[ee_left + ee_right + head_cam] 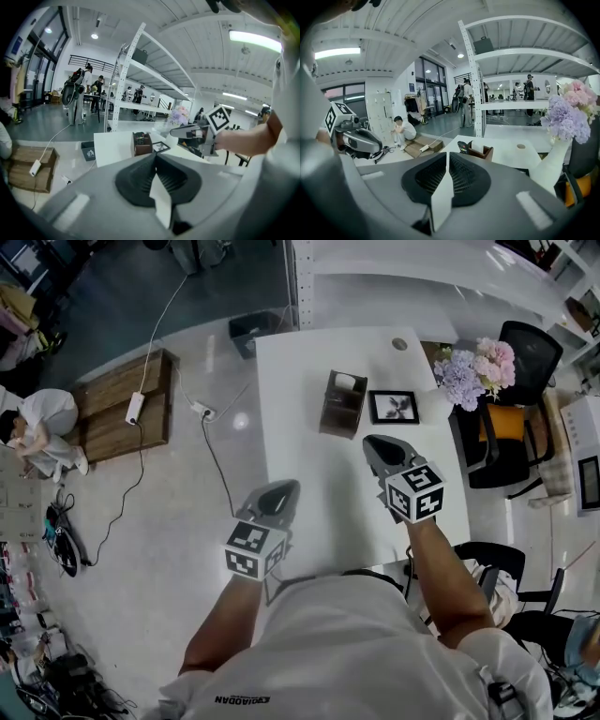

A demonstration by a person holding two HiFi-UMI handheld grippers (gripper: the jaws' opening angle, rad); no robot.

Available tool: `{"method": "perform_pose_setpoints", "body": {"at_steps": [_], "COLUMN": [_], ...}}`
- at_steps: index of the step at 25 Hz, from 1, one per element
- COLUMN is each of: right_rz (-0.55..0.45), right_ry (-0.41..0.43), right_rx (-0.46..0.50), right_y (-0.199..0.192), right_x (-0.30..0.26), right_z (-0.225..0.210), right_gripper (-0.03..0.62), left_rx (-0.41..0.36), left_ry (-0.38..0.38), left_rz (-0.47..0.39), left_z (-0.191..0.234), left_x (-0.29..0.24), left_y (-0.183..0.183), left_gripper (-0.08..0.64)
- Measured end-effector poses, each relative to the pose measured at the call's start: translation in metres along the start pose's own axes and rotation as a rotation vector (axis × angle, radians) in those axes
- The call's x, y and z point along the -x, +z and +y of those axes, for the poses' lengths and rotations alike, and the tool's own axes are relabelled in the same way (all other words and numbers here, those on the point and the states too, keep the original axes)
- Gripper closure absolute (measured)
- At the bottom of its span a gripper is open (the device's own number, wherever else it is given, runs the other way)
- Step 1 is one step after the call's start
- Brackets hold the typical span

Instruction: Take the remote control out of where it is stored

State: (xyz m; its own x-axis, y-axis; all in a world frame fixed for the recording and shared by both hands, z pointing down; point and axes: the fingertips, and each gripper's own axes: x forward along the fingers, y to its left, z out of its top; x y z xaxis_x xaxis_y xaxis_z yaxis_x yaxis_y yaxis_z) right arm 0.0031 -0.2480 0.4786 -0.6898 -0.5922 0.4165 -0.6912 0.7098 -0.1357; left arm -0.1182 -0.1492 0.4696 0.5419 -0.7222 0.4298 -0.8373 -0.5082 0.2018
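Note:
A brown wooden holder stands on the white table, beside a small framed picture. The dark remote control stands upright inside the holder, its top showing above the rim; the right gripper view also catches the remote control. My left gripper hovers over the table's left front edge, jaws together and nothing in them. My right gripper hangs just short of the picture and to the right of the holder. Its jaws stand a narrow slit apart, with nothing between them. Both grippers are clear of the holder.
A vase of pink and purple flowers stands at the table's right edge, with a black and orange chair behind it. White shelving lies beyond the table. A bin, a wooden bench and cables sit on the floor to the left.

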Motion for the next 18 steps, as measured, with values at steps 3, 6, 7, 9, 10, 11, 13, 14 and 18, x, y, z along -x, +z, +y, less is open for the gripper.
{"method": "perform_pose_setpoints", "body": {"at_steps": [3, 6, 7, 9, 10, 11, 13, 14, 18], "right_rz": [0.01, 0.022, 0.027, 0.038, 0.045, 0.053, 0.069, 0.078, 0.107], "right_ry": [-0.002, -0.008, -0.011, -0.013, -0.012, -0.01, -0.009, -0.01, -0.022], "right_rx": [0.024, 0.047, 0.053, 0.063, 0.069, 0.078, 0.101, 0.114, 0.166], "right_y": [0.007, 0.011, 0.011, 0.011, 0.01, 0.009, 0.008, 0.007, 0.008], "right_x": [-0.014, -0.027, -0.031, -0.041, -0.046, -0.051, -0.061, -0.066, -0.085], "right_z": [-0.006, -0.011, -0.013, -0.016, -0.018, -0.019, -0.022, -0.023, -0.031], "right_gripper": [0.56, 0.558, 0.558, 0.554, 0.552, 0.548, 0.537, 0.535, 0.518], "left_rx": [0.004, 0.014, 0.018, 0.023, 0.026, 0.028, 0.032, 0.033, 0.037], "left_ry": [0.011, 0.02, 0.023, 0.028, 0.03, 0.033, 0.038, 0.039, 0.046], "left_rz": [-0.003, 0.001, 0.003, 0.006, 0.006, 0.007, 0.01, 0.013, 0.029], "left_z": [0.006, 0.012, 0.014, 0.017, 0.019, 0.021, 0.025, 0.026, 0.033], "left_x": [0.001, 0.002, 0.001, 0.0, 0.0, -0.001, -0.001, -0.001, -0.001], "left_y": [0.001, -0.002, -0.003, -0.004, -0.005, -0.005, -0.006, -0.007, -0.012], "left_gripper": [0.557, 0.558, 0.557, 0.557, 0.557, 0.557, 0.557, 0.557, 0.557]}}
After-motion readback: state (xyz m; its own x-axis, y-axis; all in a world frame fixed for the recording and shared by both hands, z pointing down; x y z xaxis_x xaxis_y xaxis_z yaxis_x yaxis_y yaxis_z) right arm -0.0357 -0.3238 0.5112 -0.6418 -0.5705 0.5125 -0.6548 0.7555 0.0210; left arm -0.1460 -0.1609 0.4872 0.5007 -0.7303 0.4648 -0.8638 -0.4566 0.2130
